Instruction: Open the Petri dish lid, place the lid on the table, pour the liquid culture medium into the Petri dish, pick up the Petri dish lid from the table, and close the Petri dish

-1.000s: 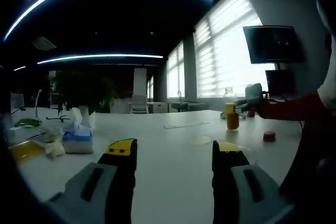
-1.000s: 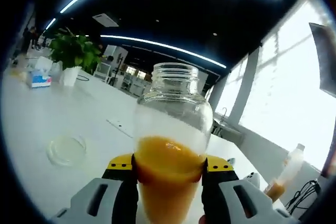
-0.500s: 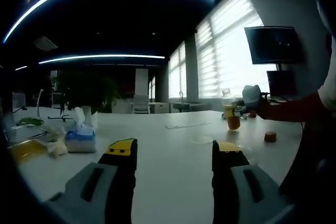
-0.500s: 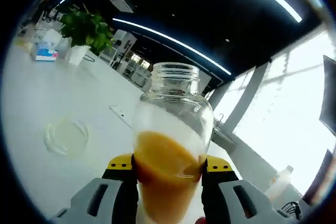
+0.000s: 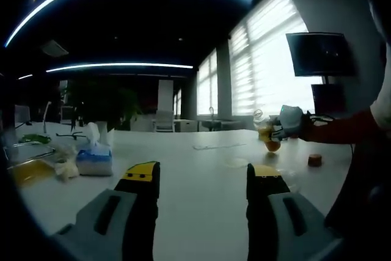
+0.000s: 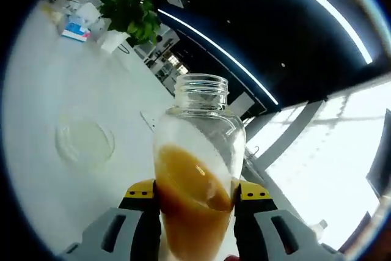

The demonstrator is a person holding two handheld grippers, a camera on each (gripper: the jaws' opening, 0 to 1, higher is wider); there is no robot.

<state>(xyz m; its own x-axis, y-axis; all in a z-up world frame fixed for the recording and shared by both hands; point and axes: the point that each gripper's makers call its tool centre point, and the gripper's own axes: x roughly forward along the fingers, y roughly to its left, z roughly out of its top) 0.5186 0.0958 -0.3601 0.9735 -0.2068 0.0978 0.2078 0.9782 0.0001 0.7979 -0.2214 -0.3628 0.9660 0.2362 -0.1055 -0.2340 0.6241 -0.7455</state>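
Tabletop (image 5: 201,194) bare ahead of open L jaws. R jaws grip bottle (image 6: 197,175), neck fwd, dish (image 6: 84,141) left.

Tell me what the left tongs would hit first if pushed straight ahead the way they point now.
Probably nothing soon: the open left tongs point across bare white table. The tissue box lies off to one side, the Petri dish and tilted bottle to the other. Depth is hard to judge.

Open-plan office; long white table (image 5: 201,181)
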